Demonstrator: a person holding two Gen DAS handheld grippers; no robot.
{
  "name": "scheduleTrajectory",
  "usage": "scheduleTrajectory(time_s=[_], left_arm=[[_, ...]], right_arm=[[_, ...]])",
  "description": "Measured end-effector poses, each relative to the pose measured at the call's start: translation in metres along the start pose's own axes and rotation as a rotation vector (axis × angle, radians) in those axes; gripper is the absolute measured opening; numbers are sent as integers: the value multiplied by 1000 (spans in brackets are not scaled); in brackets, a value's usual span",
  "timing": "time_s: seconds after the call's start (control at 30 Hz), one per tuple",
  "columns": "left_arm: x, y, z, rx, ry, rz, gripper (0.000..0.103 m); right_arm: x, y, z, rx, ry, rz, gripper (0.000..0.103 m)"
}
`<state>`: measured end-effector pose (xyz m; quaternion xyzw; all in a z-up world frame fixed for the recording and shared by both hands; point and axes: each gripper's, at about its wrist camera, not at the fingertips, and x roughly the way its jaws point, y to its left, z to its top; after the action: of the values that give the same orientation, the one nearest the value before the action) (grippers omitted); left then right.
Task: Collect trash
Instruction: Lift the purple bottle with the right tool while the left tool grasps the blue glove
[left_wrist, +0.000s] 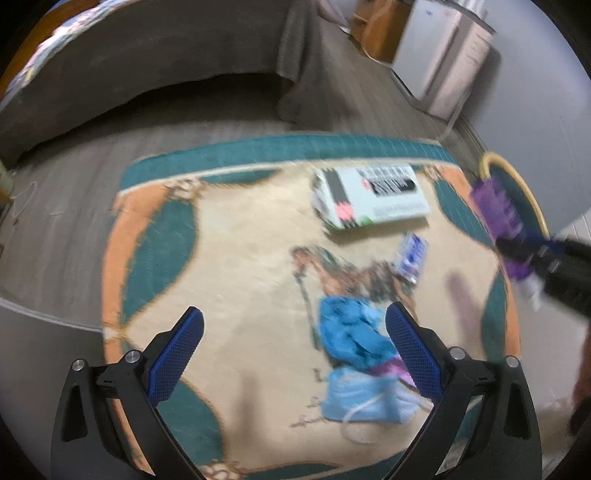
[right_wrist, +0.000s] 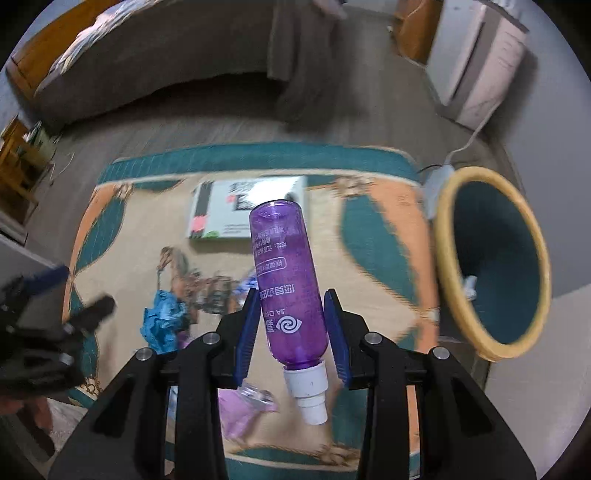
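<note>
One purple spray bottle (right_wrist: 288, 288) is in view, with one white nozzle cap. One yellow-rimmed teal bin (right_wrist: 491, 258) stands at three o'clock of the rug. One patterned rug (left_wrist: 240, 258) covers the floor. One white printed box (left_wrist: 373, 195) lies toward twelve o'clock on the rug. One crumpled blue wrapper (left_wrist: 351, 336) lies near the rug's middle, and one pale blue face mask (left_wrist: 365, 398) lies at six o'clock of it. One small blue-and-white packet (left_wrist: 412, 256) lies between box and wrapper. One lilac scrap (right_wrist: 243, 406) shows at six o'clock. Two claws appear: the left claw (left_wrist: 295, 354) and the right claw (right_wrist: 291, 332). One bed (right_wrist: 147, 66) sits at eleven o'clock.
</note>
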<state>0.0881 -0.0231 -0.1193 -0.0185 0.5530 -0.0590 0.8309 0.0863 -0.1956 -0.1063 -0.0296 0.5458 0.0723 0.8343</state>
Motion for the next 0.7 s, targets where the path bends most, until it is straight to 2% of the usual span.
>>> scheduleTrajectory(time_s=[0.07,0.2,0.27,0.3,0.33,0.4,0.47,0.57,0.63,0.7], left_arm=[[6,-13,-6,11,31,-19,98],[13,-28,-10,51,34,-13,97],[19,-32,-11,78,47,-5,94],[22,-32,-11,82,57,-7,90],[27,-33,-12,84,78,-15,80],[34,-32,-13,84,108,-9,71],[39,-31,-14,87,120,-3,66],[42,-33,-14,106,127,-3,51],[43,-36,-15,124,129,0,32],[43,-38,-16,149,121,13,21]], right_arm=[[-9,-9,3,3,-8,7,35],[-22,-24,6,-22,-49,-19,35],[-22,-33,6,14,-61,-2,35],[-19,-36,4,34,-59,16,35],[-17,-39,2,51,-50,30,35],[-8,-41,0,70,-17,48,35],[-2,-42,1,83,-1,68,35],[1,-41,2,91,4,79,35],[3,-40,2,96,7,93,35],[5,-39,2,93,12,96,35]])
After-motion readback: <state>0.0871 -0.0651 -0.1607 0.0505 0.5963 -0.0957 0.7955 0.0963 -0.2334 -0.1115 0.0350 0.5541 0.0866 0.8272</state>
